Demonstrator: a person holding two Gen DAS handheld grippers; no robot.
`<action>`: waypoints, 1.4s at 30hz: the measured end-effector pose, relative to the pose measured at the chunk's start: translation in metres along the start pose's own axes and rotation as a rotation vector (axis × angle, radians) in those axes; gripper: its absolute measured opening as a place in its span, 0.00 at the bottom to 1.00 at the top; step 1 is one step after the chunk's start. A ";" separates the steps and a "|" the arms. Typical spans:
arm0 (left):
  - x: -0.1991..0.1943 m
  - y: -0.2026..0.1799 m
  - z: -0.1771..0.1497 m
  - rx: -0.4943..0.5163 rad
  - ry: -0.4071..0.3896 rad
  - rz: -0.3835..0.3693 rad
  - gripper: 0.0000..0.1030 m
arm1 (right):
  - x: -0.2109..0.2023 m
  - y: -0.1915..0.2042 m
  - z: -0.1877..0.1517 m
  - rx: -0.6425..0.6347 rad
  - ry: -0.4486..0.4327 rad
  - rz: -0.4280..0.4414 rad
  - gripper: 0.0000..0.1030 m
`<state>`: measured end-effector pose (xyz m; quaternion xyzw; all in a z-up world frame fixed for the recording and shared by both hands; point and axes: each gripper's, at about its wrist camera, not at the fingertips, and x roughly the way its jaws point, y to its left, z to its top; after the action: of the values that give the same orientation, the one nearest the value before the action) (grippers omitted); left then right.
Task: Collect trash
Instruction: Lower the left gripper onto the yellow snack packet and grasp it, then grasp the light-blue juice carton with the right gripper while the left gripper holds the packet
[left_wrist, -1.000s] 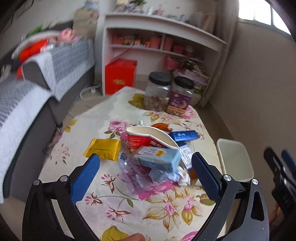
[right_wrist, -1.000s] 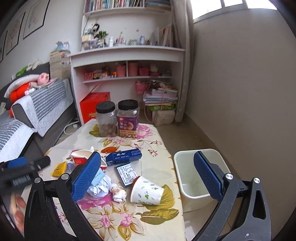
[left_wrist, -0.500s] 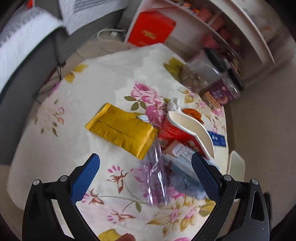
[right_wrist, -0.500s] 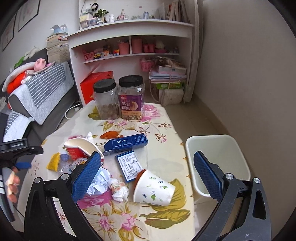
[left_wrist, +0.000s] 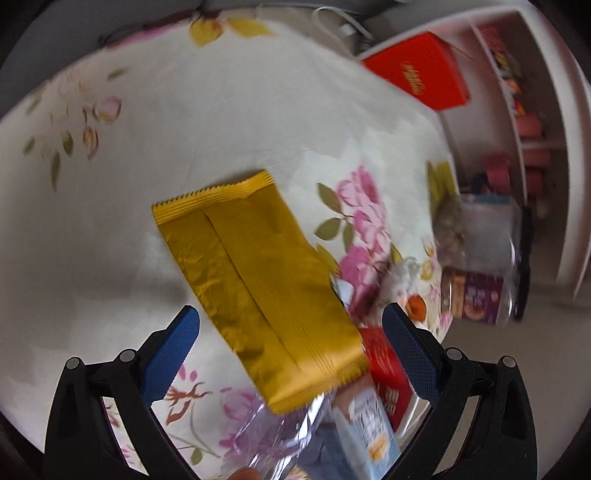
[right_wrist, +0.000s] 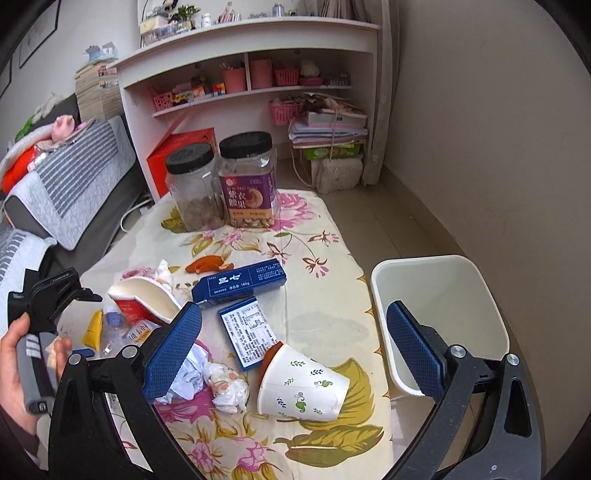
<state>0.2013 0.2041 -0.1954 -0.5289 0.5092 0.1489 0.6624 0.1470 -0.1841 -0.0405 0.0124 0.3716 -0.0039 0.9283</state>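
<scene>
Left gripper (left_wrist: 290, 325) jaws wide apart over yellow wrapper (left_wrist: 258, 291); right gripper (right_wrist: 293, 341) jaws apart, empty.
Wrapper flat on floral tablecloth (left_wrist: 221, 110) near its left edge, beside other trash; paper cup (right_wrist: 301, 386) tipped over near right edge, white bin (right_wrist: 439, 280) just beside that edge.

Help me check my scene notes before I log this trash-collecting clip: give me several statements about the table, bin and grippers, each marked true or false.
1. The left gripper has its jaws open over the yellow snack wrapper. True.
2. The white trash bin stands on the table. False: it stands on the floor beside the table.
3. The paper cup stands upright. False: it lies on its side.
4. Both jars have black lids. True.
5. The right gripper grips the blue box. False: its jaws are open and hold nothing.
</scene>
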 end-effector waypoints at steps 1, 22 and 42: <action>0.003 0.002 0.002 -0.015 0.006 -0.005 0.90 | 0.003 0.001 0.000 -0.009 0.004 -0.005 0.93; -0.051 -0.032 -0.025 0.379 -0.035 0.007 0.38 | 0.011 0.026 -0.002 -0.040 0.050 0.032 0.93; -0.109 -0.070 -0.112 0.841 -0.222 0.044 0.38 | 0.082 0.067 -0.026 0.074 0.358 0.288 0.93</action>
<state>0.1472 0.1184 -0.0577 -0.1827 0.4625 -0.0015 0.8676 0.1900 -0.1167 -0.1147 0.0996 0.5245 0.1170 0.8374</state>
